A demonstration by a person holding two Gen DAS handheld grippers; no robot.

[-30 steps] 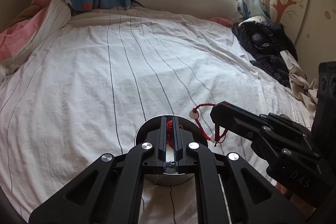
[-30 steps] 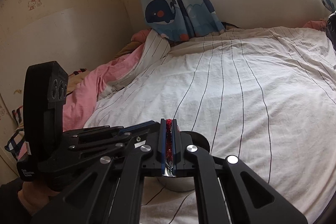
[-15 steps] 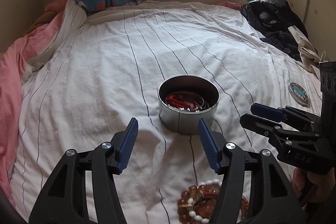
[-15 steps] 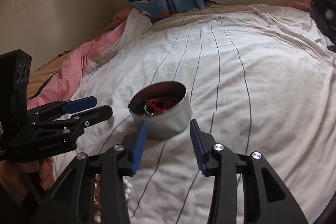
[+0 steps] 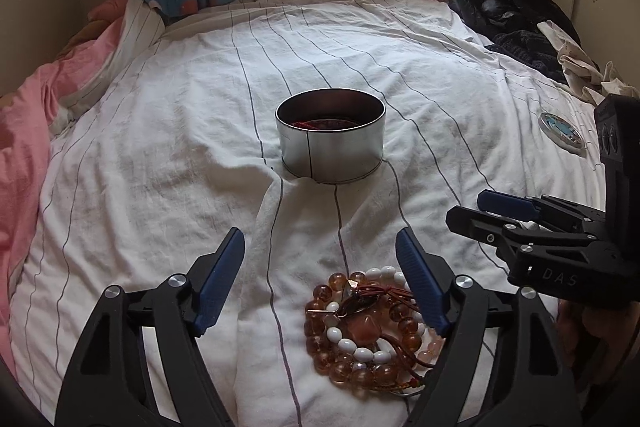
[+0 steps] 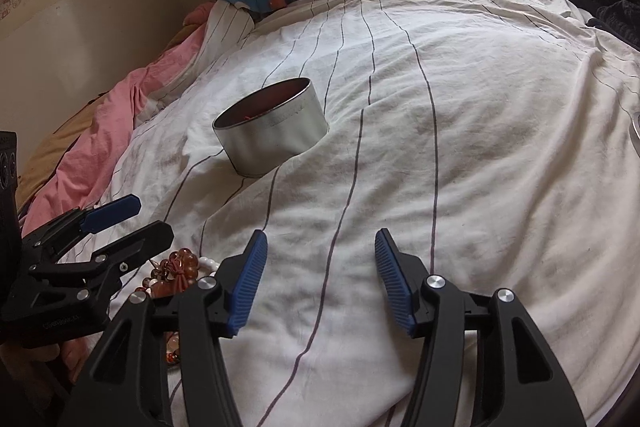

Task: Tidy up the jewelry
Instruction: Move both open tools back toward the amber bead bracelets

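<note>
Left wrist view
- Left gripper (image 5: 320,255): its jaws have just been opening and are seen spread wide, with nothing held; only bed sheet lies between the blue pads.
- Bead bracelets (image 5: 368,327): a heap of amber and white beads with red cord is seen on the bed (image 5: 160,147), low in the view, just inside the right-hand finger and partly hidden under it.
- Tin (image 5: 330,135): a round metal tin is seen straight ahead, well beyond the fingertips, upright, with red cord already lying inside.
- Right gripper (image 5: 476,211): seen at the right edge, pointing in toward the heap, with jaws parted.
- Lid (image 5: 560,129): a round lid-like disc is seen far right on the sheet, well apart from the tin.

Right wrist view
- Right gripper (image 6: 320,251): its jaws have just been opening; they are parted and empty, over bare sheet.
- Bead bracelets (image 6: 180,267): seen off to the left of this gripper, outside its jaws, under the left gripper (image 6: 136,217).
- Tin (image 6: 272,127): ahead and to the left.

Deciding relation
- Nearer hand: the left is judged nearer, the heap lying almost under it and toward its right finger.
- Needed move: a short shift back and to the right is judged necessary before closing.
- Heap axis: roughly round, so no long axis can be told.
</note>
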